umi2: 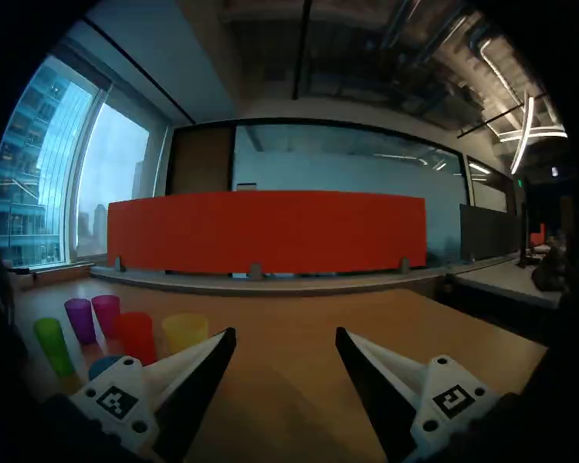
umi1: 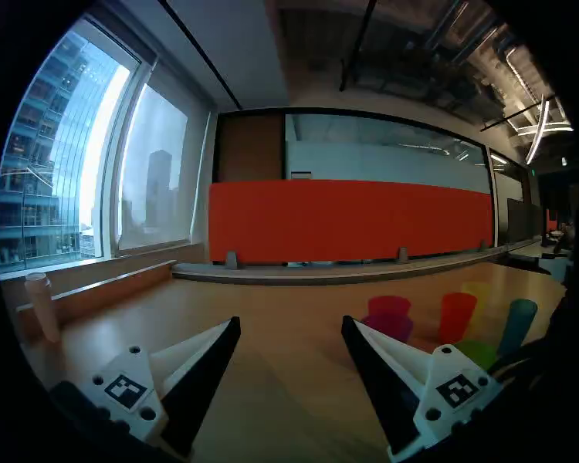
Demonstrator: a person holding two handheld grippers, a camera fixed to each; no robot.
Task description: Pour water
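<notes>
Left gripper (umi1: 289,322) hangs released above the wooden bench (umi1: 235,301), its two fingers spread wide with bare wood showing between them. Ahead of it and to the right stands a group of upright plastic cups: a magenta cup (umi1: 388,304) with a purple cup (umi1: 395,329) just in front of it, a red cup (umi1: 455,315), a yellow cup (umi1: 481,293) behind the red one, a teal cup (umi1: 519,322) farthest right, and a green cup (umi1: 479,353) low down beside the gripper's right-hand finger. A tall pale bottle (umi1: 41,305) with a cap stands upright at the far left of the bench by the window (umi1: 58,170), well apart from the cups.

Right gripper (umi2: 286,333) is likewise released, fingers wide apart over bare bench. In the right gripper view the cups stand to its left: green cup (umi2: 52,343), purple cup (umi2: 79,319), magenta cup (umi2: 106,312), red cup (umi2: 137,336) and yellow cup (umi2: 185,330), with the teal cup (umi2: 104,363) partly hidden behind the left-hand finger. An orange divider panel (umi2: 266,231) runs along the far edge of the bench.
</notes>
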